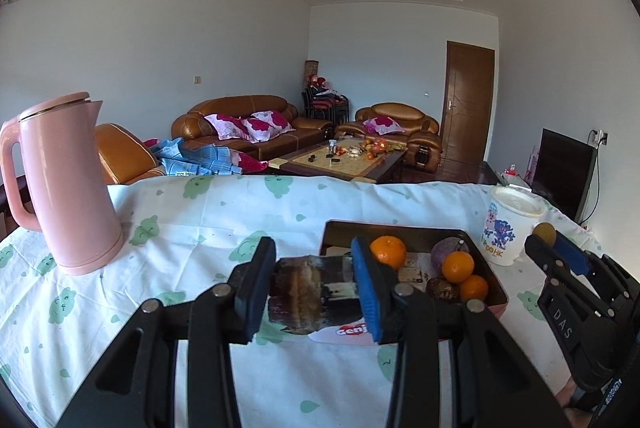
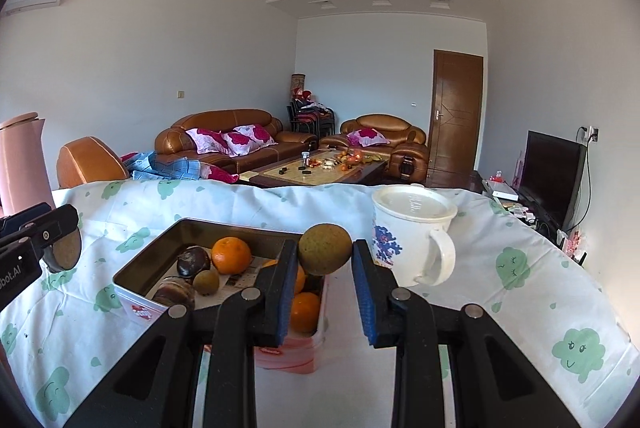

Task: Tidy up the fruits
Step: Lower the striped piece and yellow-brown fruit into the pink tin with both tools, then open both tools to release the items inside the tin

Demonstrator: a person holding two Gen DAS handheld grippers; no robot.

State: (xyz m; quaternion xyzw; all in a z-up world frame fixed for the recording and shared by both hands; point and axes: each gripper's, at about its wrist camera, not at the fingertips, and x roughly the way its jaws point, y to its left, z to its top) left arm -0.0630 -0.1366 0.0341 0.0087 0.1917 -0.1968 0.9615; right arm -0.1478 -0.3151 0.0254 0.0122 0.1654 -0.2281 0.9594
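On the far left of the white cloth (image 1: pixel 192 228) with green cloud prints stands a smooth pink kettle (image 1: pixel 66 183), upright, its spout toward the right. Near the camera, the left gripper (image 1: pixel 312 284) pinches a dark, glossy brown fruit (image 1: pixel 308 292) between its blue ridged pads; the piece is oblong, with a paler band down its middle, and its long axis runs level from pad to pad. Just beyond and right of it sits a rectangular metal tin (image 1: pixel 400 228), its long side running away from the viewer, holding round, dimpled oranges (image 1: pixel 387 251) and dull, dark purple-brown fruit (image 1: pixel 448 252) (one wrinkled, near the front corner). Right of the tin stands a white plastic mug (image 2: pixel 412 236) with a flat lid and a blue print, its handle pointing right. In the right wrist view the right gripper (image 2: pixel 324 256) clamps a round, matt, brownish-green fruit (image 2: pixel 325 249) at its fingertips, held in the air above the tin's right edge. The fruit is slightly egg-shaped, and its long axis tilts up toward the right.
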